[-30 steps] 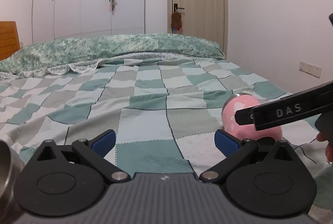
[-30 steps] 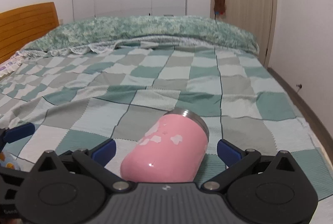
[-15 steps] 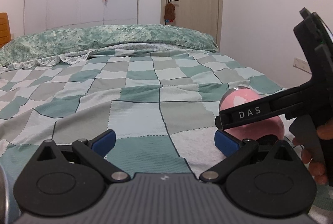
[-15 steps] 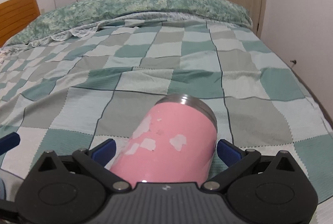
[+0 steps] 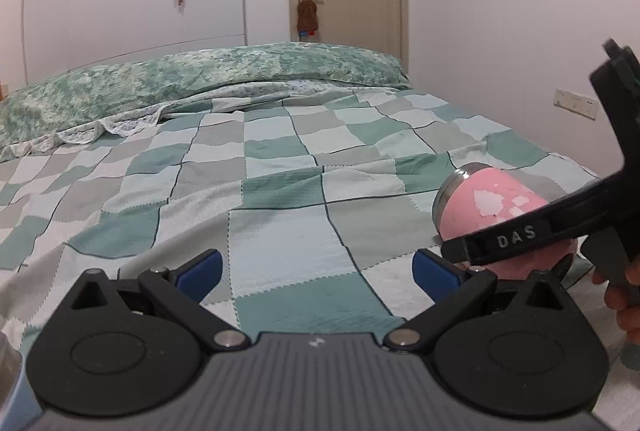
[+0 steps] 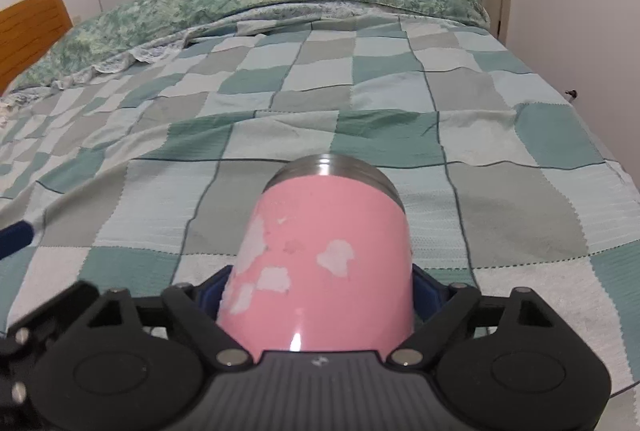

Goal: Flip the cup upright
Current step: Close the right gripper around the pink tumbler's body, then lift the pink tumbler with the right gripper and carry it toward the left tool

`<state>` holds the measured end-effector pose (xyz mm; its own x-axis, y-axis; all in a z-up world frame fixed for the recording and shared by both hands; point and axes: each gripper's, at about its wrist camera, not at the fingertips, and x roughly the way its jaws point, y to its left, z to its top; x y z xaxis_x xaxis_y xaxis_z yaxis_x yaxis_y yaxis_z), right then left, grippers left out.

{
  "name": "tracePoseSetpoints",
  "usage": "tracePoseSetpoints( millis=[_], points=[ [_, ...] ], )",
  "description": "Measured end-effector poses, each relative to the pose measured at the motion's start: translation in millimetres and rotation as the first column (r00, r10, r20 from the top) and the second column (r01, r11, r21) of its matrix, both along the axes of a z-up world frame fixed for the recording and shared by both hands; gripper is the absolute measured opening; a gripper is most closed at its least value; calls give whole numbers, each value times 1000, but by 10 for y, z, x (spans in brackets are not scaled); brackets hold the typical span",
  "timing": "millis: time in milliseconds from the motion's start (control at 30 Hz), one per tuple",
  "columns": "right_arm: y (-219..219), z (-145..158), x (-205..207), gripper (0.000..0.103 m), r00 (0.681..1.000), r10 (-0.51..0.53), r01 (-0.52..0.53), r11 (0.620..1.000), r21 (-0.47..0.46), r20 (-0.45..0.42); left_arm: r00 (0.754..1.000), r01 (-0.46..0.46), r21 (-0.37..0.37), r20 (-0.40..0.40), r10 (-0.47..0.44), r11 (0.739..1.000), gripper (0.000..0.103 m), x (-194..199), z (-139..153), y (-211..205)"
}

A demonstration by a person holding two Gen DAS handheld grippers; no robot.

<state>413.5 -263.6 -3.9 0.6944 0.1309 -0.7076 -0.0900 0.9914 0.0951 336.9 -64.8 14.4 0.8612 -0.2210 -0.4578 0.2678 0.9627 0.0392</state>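
Note:
A pink cup with a steel rim and worn white patches lies on its side on the checked bedspread, rim pointing away from me. My right gripper is shut on the cup's body, its blue pads pressed against both sides. In the left wrist view the cup sits at the right, with the right gripper's black finger marked DAS across it. My left gripper is open and empty above the bedspread, left of the cup.
The green and grey checked bedspread covers the bed, with a floral duvet bunched at the far end. A wooden headboard is far left. A wall and the bed's edge lie to the right.
My right gripper moved forward around the cup and closed on it. The cup now points straight away. My left gripper shifted slightly, staying open.

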Motion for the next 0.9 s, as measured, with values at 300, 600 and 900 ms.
tracePoseSetpoints(
  millis=[300, 600, 900],
  points=[
    [-15, 60, -271, 86, 996, -27, 26, 1000, 16, 90, 994, 103, 69, 42, -106, 992, 103, 170, 96, 126],
    [-20, 210, -429, 84, 987, -60, 57, 998, 22, 151, 988, 151, 63, 31, -153, 987, 103, 249, 164, 204],
    [2, 451, -791, 84, 983, -38, 26, 997, 68, 180, 990, 113, 53, 77, -117, 992, 103, -155, 470, 249]
  ],
)
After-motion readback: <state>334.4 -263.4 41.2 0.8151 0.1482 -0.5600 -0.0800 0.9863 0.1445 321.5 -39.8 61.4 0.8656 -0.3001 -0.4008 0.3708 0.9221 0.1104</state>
